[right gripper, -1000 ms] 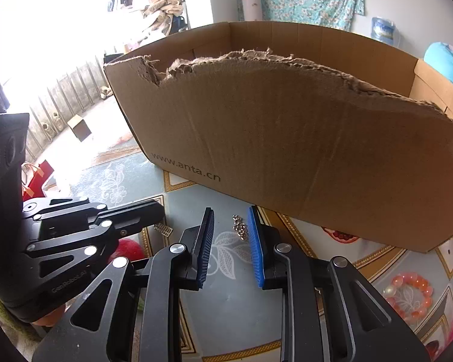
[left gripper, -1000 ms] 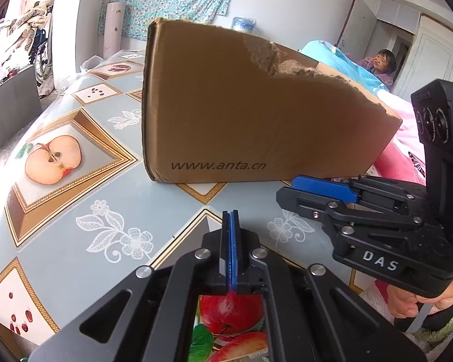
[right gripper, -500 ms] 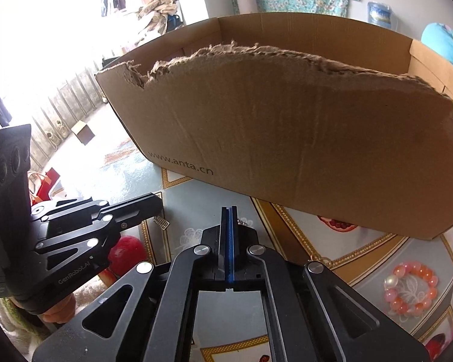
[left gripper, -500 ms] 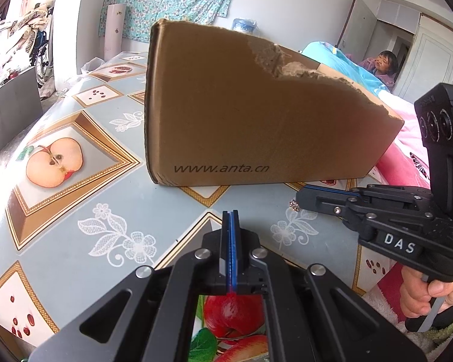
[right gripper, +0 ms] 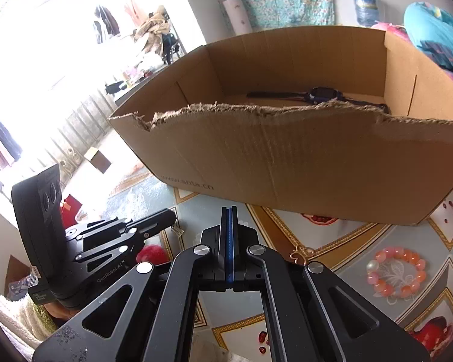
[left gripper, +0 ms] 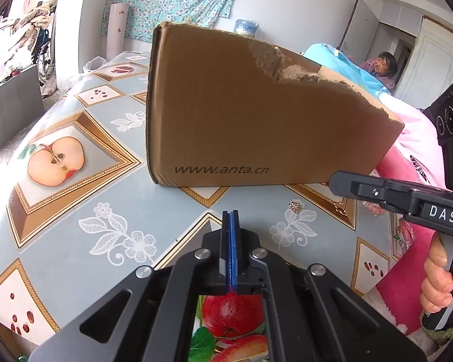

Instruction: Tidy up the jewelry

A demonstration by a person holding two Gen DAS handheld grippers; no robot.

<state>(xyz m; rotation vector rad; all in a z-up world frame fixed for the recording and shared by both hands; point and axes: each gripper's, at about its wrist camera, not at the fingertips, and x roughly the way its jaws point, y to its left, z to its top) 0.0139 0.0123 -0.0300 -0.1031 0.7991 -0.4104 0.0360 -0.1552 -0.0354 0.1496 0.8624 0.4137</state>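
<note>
Both claws pressed together, nothing pinched: right claw [right gripper: 229, 209], left claw [left gripper: 230, 214]. Watch [right gripper: 317, 95] in cardboard box [right gripper: 287, 166], 12 o'clock. On desk [left gripper: 172, 199]: bead bracelet [right gripper: 395, 271] at 4 o'clock, gold charm [right gripper: 302, 253], sparkly stud [left gripper: 296, 205]. I judge task early.

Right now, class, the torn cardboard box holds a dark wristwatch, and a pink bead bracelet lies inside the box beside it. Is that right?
Not quite. The wristwatch is inside the cardboard box, but the pink bead bracelet lies outside it on the tablecloth, as the right wrist view shows.
</note>
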